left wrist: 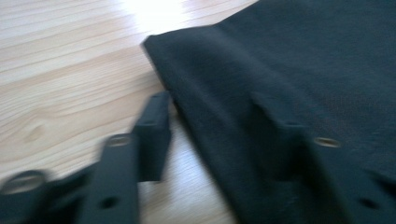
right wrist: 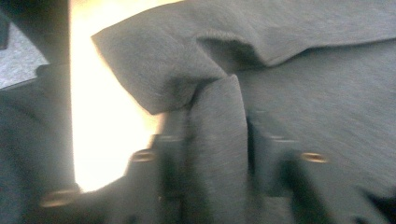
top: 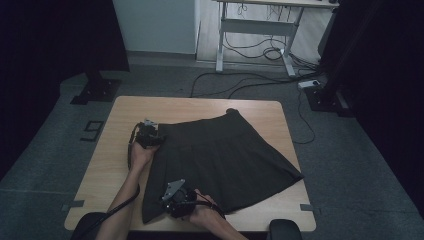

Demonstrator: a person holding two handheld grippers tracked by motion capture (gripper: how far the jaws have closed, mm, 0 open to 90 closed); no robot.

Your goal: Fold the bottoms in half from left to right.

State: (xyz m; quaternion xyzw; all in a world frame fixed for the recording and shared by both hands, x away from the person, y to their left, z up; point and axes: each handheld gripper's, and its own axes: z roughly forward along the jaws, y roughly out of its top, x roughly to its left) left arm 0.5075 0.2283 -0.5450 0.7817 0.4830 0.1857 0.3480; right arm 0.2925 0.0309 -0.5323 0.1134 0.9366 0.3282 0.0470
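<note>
Dark skirt (right wrist: 219,154) pinched in right gripper (right wrist: 217,140)

Light wooden table (top: 115,165), dark pleated skirt (top: 225,155) spread flat on it

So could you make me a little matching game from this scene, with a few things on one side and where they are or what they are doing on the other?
Things:
1. skirt
2. left gripper
3. right gripper
4. table

Descriptions:
A. light wood, bearing everything else
B. pinching a bunched fold of cloth near the hem
C. dark, spread flat with pleats fanning out
D. at the waistband corner, one jaw on bare wood, one on cloth

Pairs: 1-C, 2-D, 3-B, 4-A
</note>
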